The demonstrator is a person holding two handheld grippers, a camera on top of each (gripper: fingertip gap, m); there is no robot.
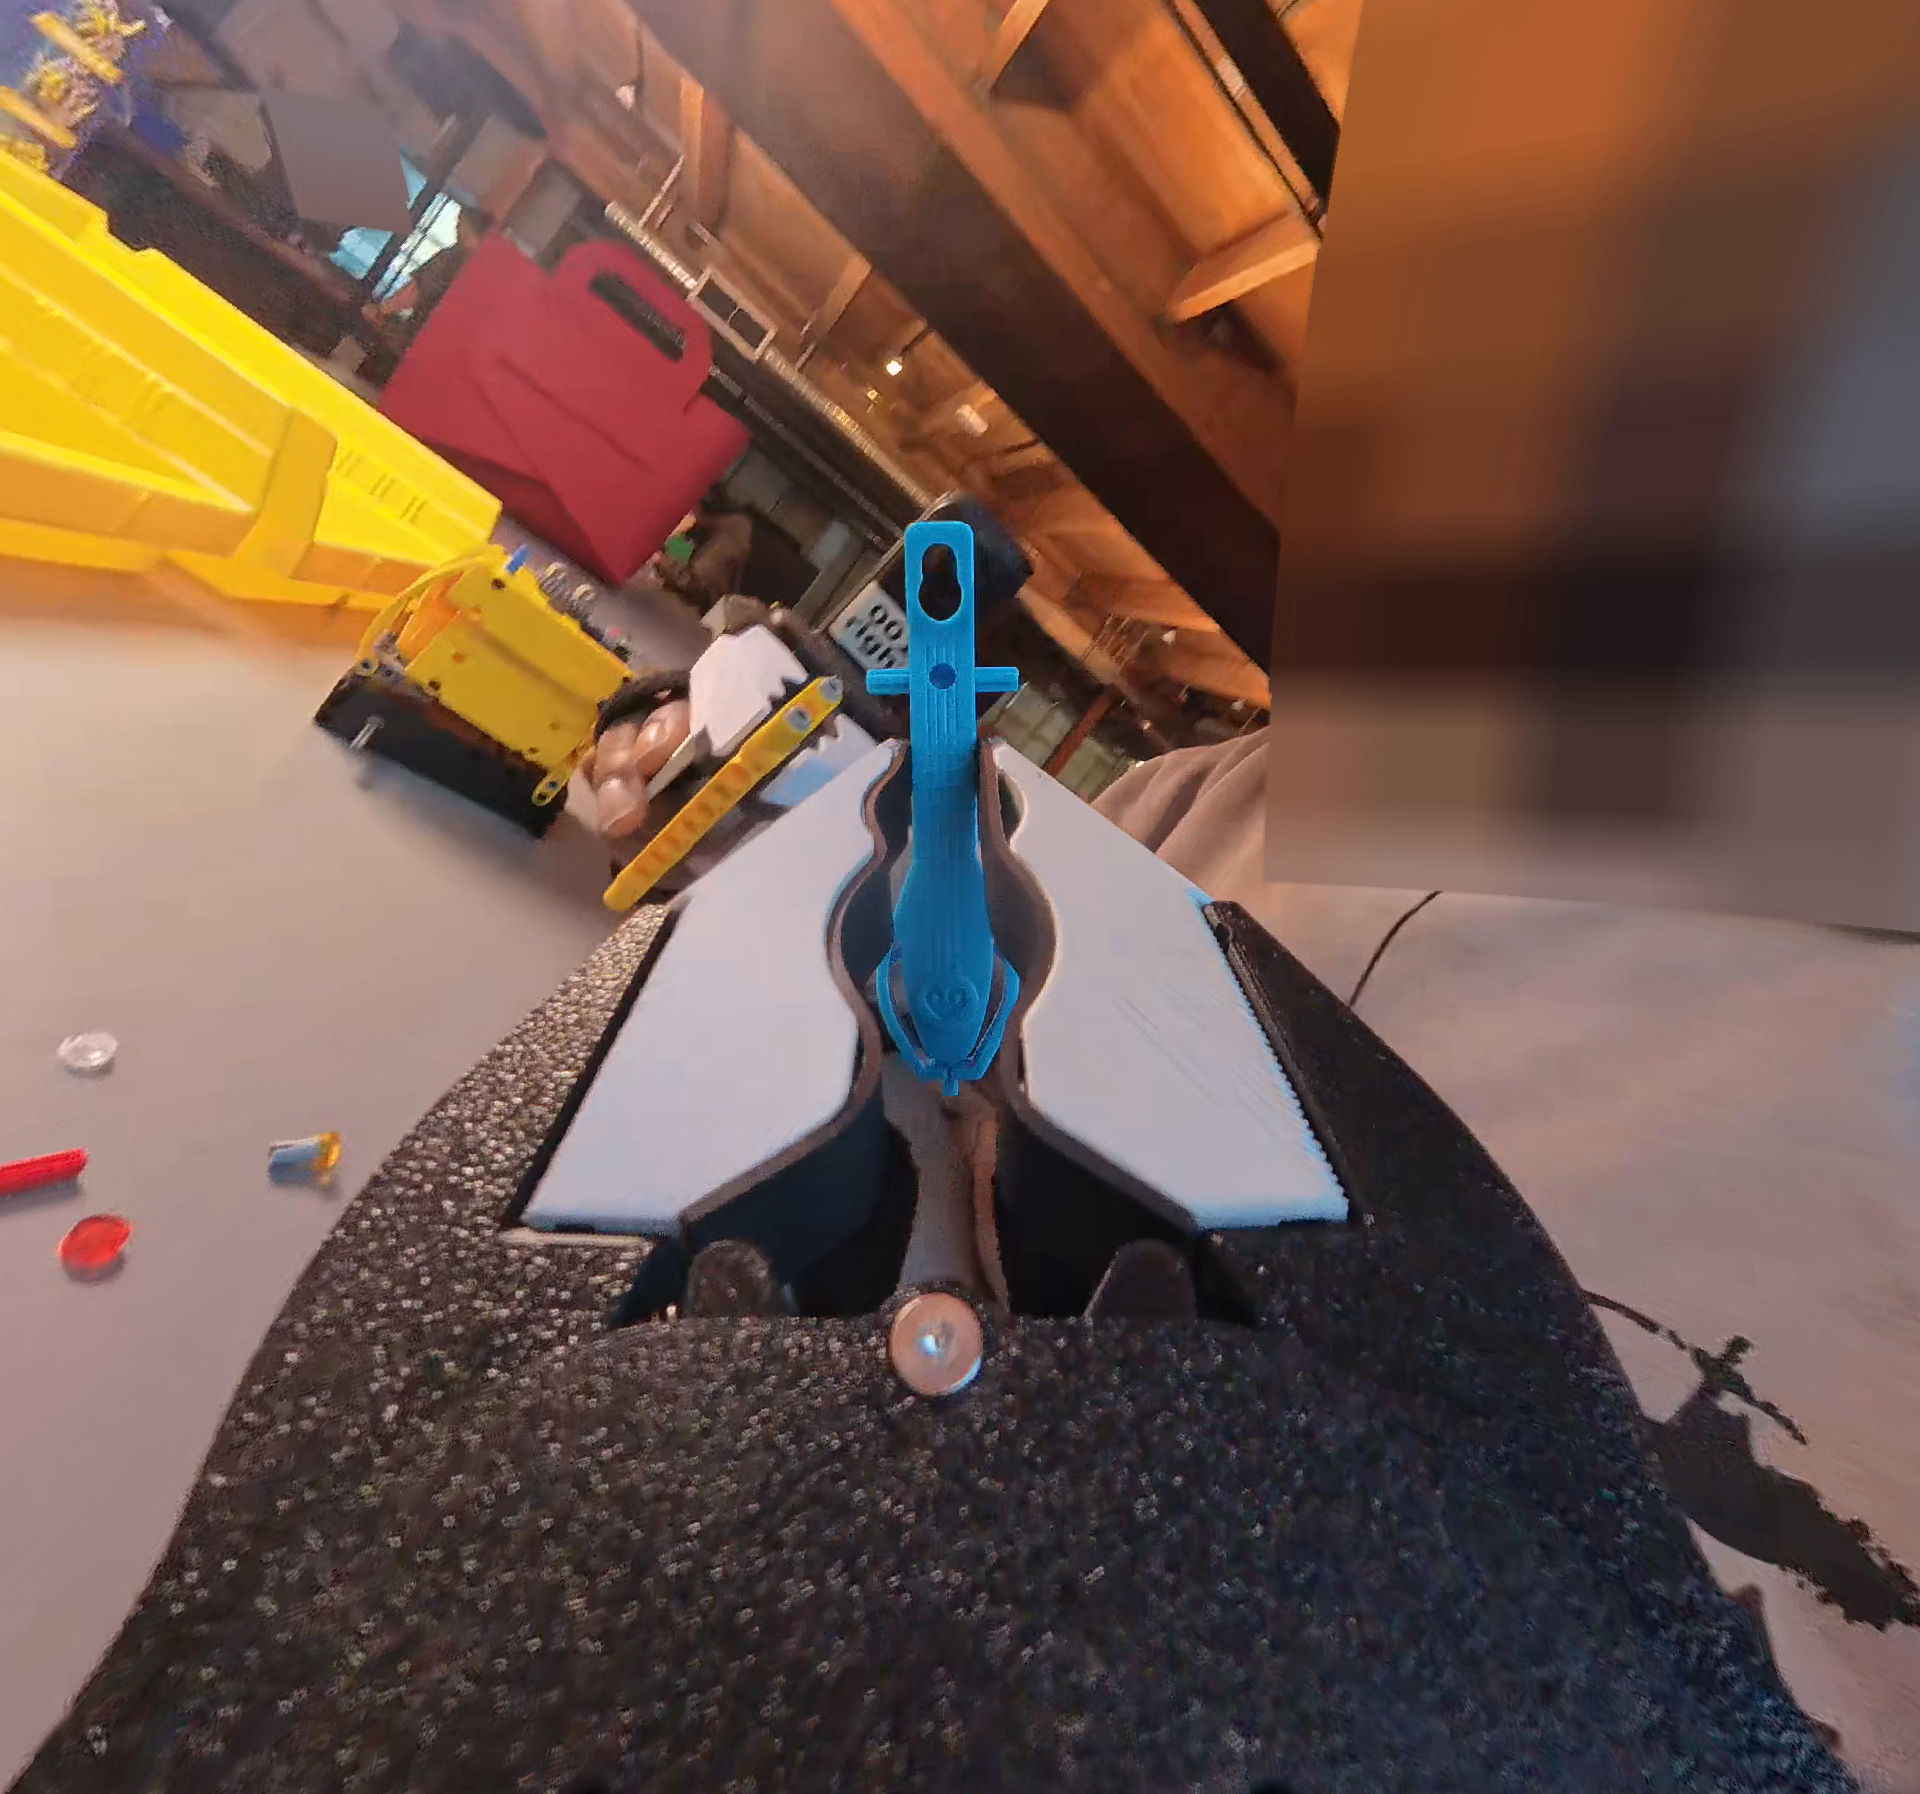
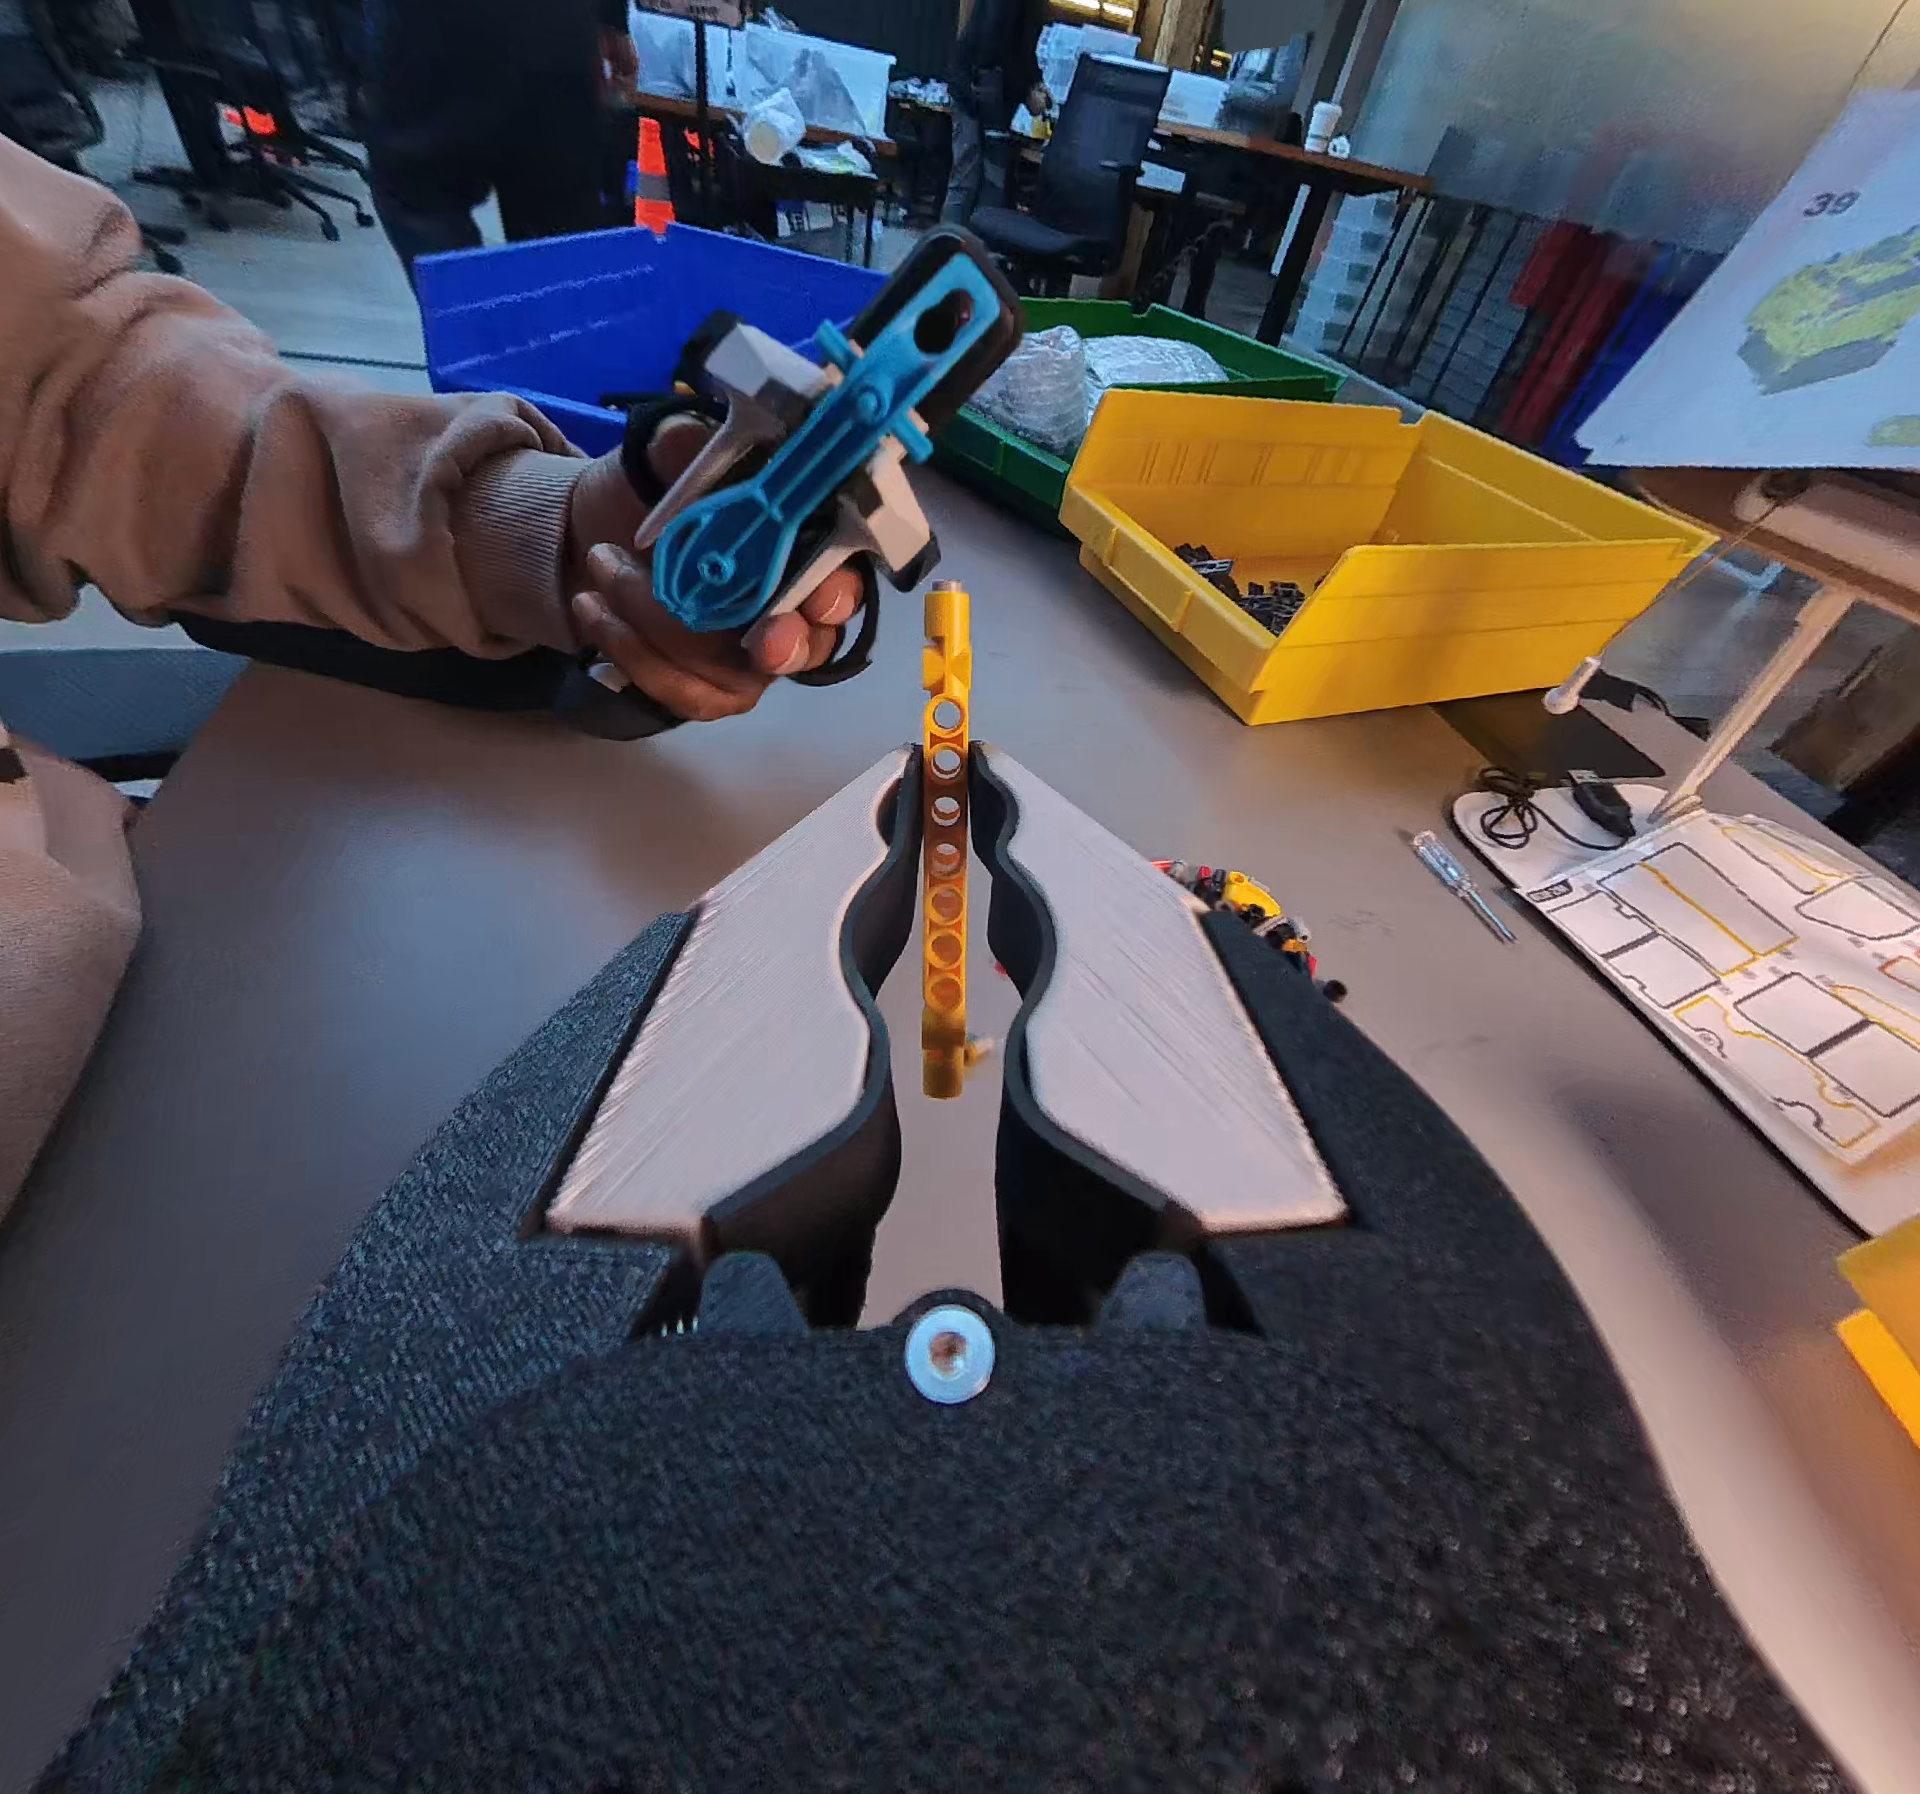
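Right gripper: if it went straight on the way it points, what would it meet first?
Probably the left gripper, which holds a blue tool just beyond and slightly left of the tip of the yellow holed beam that the right gripper clamps. Depth is unclear, so the beam might pass just beside it.

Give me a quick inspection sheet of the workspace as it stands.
Surface: grey table, mostly bare.
Job's things: blue tool; yellow holed beam; partly built yellow model.
Clutter: red round piece, clear round piece, screwdriver, instruction sheets.
Grippers: left gripper shut on blue tool; right gripper shut on yellow holed beam.
Cables: black cable, coiled.
Surroundings: yellow bin, blue bin, green bin.
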